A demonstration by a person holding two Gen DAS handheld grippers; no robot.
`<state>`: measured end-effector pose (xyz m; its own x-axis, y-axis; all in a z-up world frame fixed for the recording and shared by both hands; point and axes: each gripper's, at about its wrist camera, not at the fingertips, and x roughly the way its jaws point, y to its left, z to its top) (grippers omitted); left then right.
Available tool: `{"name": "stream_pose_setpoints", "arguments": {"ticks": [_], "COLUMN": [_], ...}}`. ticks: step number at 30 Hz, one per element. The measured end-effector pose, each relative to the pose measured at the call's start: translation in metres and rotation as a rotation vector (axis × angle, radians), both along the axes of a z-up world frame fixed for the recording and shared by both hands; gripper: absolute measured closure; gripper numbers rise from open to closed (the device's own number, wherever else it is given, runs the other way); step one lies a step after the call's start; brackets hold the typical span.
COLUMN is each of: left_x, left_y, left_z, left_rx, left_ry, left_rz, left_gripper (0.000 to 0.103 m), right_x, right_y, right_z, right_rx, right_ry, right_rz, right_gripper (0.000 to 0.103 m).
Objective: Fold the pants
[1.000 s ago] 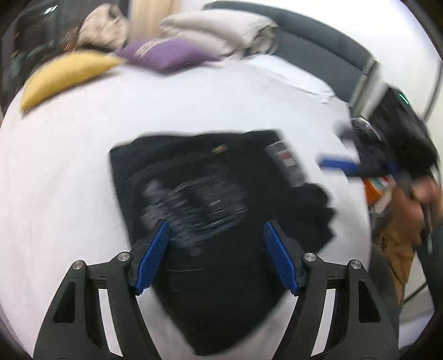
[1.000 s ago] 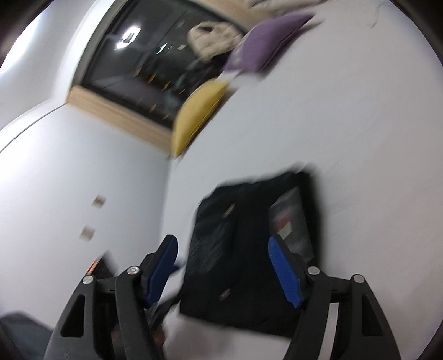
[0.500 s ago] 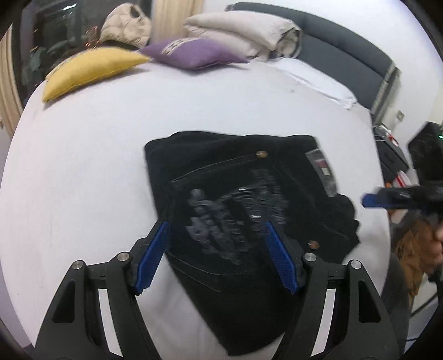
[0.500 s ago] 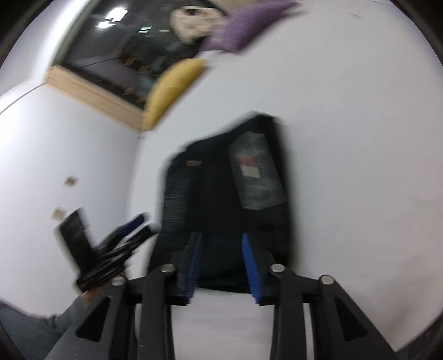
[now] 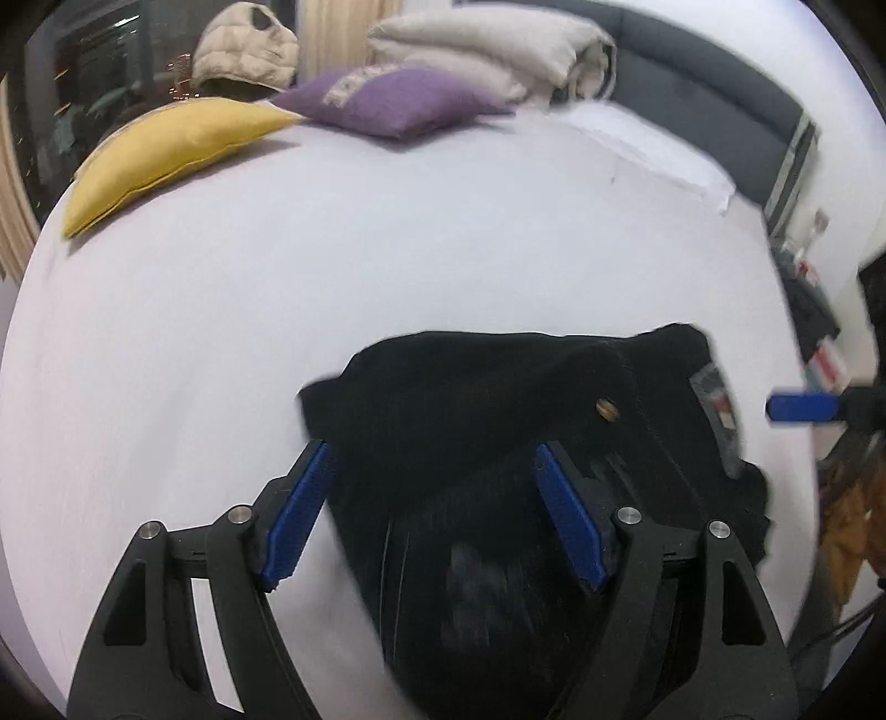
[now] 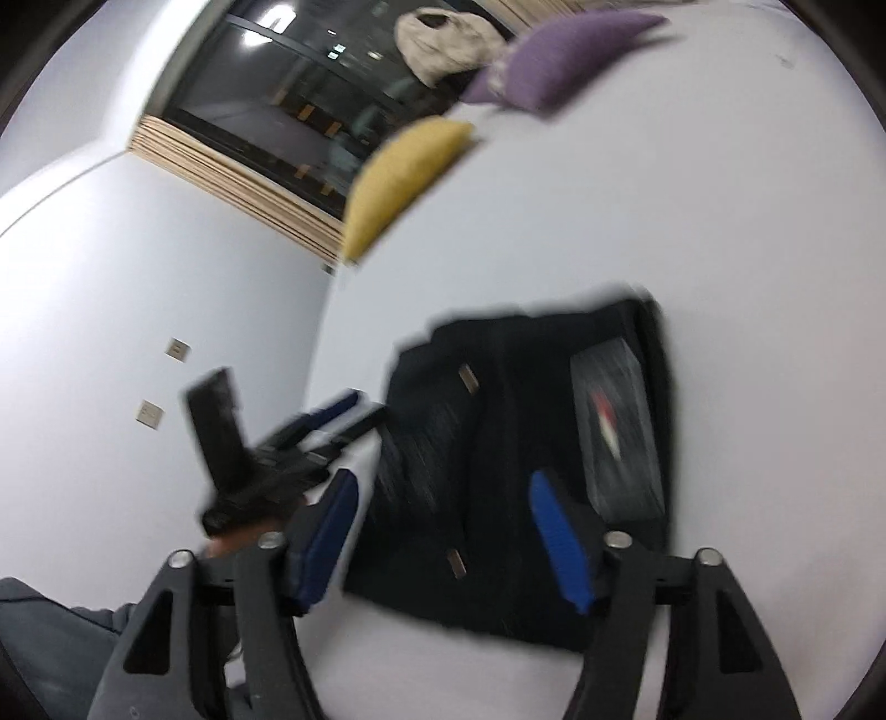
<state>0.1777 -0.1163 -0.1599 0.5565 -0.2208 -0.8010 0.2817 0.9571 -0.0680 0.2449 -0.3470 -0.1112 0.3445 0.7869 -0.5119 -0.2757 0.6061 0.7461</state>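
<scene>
Black pants [image 5: 470, 399] lie folded into a compact rectangle on the white bed [image 5: 277, 277], a grey label patch [image 5: 717, 399] near their right edge. My left gripper [image 5: 432, 498] hovers over their left half, jaws opening, pads pressing on nothing. A blue finger of my right gripper [image 5: 803, 407] shows at the far right. In the right wrist view the pants [image 6: 498, 432] lie ahead of my right gripper [image 6: 443, 531], whose jaws are opening and hold nothing. The left gripper [image 6: 332, 415] reaches in at the pants' left edge.
A yellow pillow [image 5: 166, 144], a purple pillow [image 5: 398, 99] and a folded beige duvet [image 5: 498, 50] lie at the bed's far end, below a dark grey headboard [image 5: 720, 111]. A white wall [image 6: 138, 332] and dark window [image 6: 288, 94] are on the left. Clutter [image 5: 819, 332] stands right of the bed.
The pants have slid lower and to the right in the left wrist view. The right gripper narrowed half a second ago and has widened again. The left gripper has come nearer the pants' left edge.
</scene>
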Motion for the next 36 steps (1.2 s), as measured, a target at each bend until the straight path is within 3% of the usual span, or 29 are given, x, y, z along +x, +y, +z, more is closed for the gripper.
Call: {"name": "stream_pose_setpoints", "arguments": {"ticks": [1, 2, 3, 4, 5, 10, 13, 17, 19, 23, 27, 29, 30, 31, 32, 35, 36], "left_x": [0.01, 0.018, 0.024, 0.028, 0.03, 0.003, -0.027, -0.063, -0.069, -0.053, -0.041, -0.036, -0.034, -0.032, -0.03, -0.025, -0.025], "left_y": [-0.005, -0.008, -0.007, -0.003, -0.001, 0.022, 0.049, 0.067, 0.07, 0.059, 0.042, 0.038, 0.033, 0.026, 0.02, 0.009, 0.009], "left_z": [-0.008, -0.014, -0.026, -0.035, -0.037, -0.008, -0.001, -0.021, -0.034, -0.04, -0.043, -0.036, -0.035, -0.035, -0.034, -0.032, -0.03], "left_rx": [0.021, 0.031, 0.032, 0.015, 0.003, -0.039, -0.108, -0.185, -0.207, -0.272, -0.207, -0.2, -0.217, -0.238, -0.221, -0.19, -0.19], "left_ry": [0.014, 0.029, 0.048, 0.058, 0.061, 0.0, 0.021, 0.118, 0.157, 0.201, 0.241, 0.253, 0.261, 0.277, 0.276, 0.272, 0.267], "left_rz": [0.001, 0.012, 0.027, 0.049, 0.064, 0.111, 0.163, 0.186, 0.19, 0.15, 0.122, 0.104, 0.088, 0.073, 0.082, 0.1, 0.103], "left_gripper": [0.027, 0.025, 0.016, 0.01, 0.009, 0.009, 0.009, 0.009, 0.009, 0.009, 0.01, 0.012, 0.026, 0.036, 0.036, 0.047, 0.059], "right_x": [0.014, 0.028, 0.044, 0.056, 0.065, 0.032, 0.003, -0.009, -0.011, -0.002, 0.007, 0.009, 0.009, 0.009, 0.008, 0.005, 0.002], "right_y": [0.012, 0.018, 0.017, 0.024, 0.025, 0.012, -0.008, -0.032, -0.038, -0.024, -0.007, -0.001, 0.0, 0.0, -0.002, -0.006, -0.004], "right_z": [-0.004, -0.013, -0.03, -0.049, -0.069, -0.026, -0.007, -0.029, -0.047, -0.072, -0.082, -0.084, -0.083, -0.081, -0.081, -0.077, -0.074], "right_rx": [0.015, 0.022, -0.01, -0.068, -0.103, -0.089, -0.096, -0.167, -0.134, -0.091, -0.123, -0.153, -0.177, -0.196, -0.202, -0.192, -0.204], "right_ry": [-0.001, 0.014, 0.059, 0.114, 0.165, 0.03, -0.033, 0.045, 0.117, 0.164, 0.186, 0.202, 0.2, 0.199, 0.205, 0.197, 0.183], "right_rz": [-0.005, -0.025, -0.075, -0.116, -0.123, -0.107, -0.145, -0.167, -0.16, -0.129, -0.102, -0.094, -0.091, -0.092, -0.1, -0.121, -0.124], "right_gripper": [0.032, 0.022, 0.015, 0.014, 0.022, 0.022, 0.012, 0.009, 0.009, 0.01, 0.021, 0.035, 0.038, 0.048, 0.056, 0.068, 0.069]}}
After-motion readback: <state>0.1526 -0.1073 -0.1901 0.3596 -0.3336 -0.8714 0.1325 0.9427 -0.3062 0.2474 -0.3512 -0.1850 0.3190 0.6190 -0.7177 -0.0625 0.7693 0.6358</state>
